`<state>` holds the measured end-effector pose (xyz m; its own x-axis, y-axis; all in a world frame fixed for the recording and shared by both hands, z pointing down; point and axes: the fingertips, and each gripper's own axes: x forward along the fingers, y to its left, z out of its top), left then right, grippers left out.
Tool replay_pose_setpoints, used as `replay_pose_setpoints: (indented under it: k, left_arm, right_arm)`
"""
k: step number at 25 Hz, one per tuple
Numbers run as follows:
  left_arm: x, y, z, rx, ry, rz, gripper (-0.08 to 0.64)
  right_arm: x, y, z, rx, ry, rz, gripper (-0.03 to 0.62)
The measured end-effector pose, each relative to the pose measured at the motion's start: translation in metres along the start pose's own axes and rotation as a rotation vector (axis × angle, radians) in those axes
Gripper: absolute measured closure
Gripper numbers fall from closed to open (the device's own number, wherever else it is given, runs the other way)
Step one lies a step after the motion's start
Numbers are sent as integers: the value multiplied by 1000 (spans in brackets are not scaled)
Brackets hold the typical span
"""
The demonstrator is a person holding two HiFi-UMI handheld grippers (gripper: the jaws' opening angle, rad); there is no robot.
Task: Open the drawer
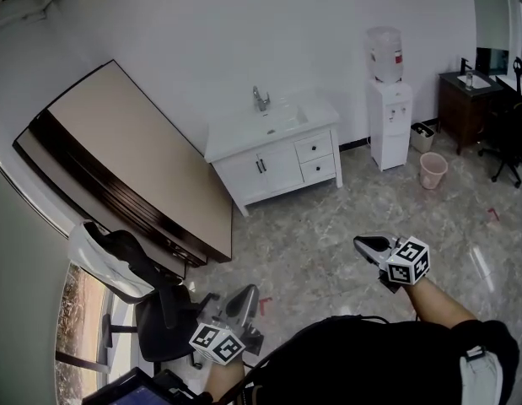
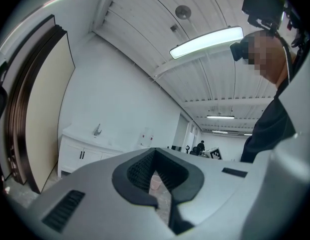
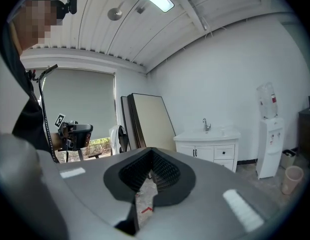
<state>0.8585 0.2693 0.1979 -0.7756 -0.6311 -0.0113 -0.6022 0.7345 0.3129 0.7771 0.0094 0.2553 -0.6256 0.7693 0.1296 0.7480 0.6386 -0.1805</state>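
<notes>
A white sink cabinet [image 1: 273,154] stands against the far wall, with two small drawers [image 1: 314,148] stacked at its right side, both closed. The cabinet also shows small in the left gripper view [image 2: 77,154] and in the right gripper view [image 3: 210,148]. My left gripper [image 1: 246,295] is low at the left, far from the cabinet, its jaws together and holding nothing [image 2: 156,183]. My right gripper [image 1: 368,244] hovers over the floor at the right, also well short of the cabinet, shut and empty [image 3: 147,180].
Large boards [image 1: 134,163] lean on the left wall. A black office chair [image 1: 155,306] stands beside my left gripper. A water dispenser [image 1: 389,108], a pink bin [image 1: 433,170] and a dark side cabinet [image 1: 463,104] stand right of the sink cabinet. Marbled floor [image 1: 311,243] lies between.
</notes>
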Motion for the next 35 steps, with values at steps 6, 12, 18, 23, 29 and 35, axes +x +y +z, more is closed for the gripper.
replay_pose_setpoints:
  k: [6, 12, 18, 23, 29, 35]
  left_arm:
    - [32, 27, 0, -18, -4, -37, 569]
    - [46, 76, 22, -10, 9, -81, 569]
    - [36, 146, 58, -9, 7, -120, 569]
    - [19, 211, 85, 3, 6, -124, 569]
    - [8, 273, 97, 0, 18, -114, 569]
    - [19, 308, 101, -15, 26, -102, 569]
  right_arm:
    - [17, -27, -2, 14, 13, -27, 594]
    - [64, -29, 11, -13, 22, -68, 594]
    - [127, -11, 35, -21, 18, -114, 594]
    - [194, 7, 52, -26, 5, -121, 594]
    - [256, 20, 54, -25, 7, -115, 594]
    - [288, 7, 49, -3, 22, -113, 594]
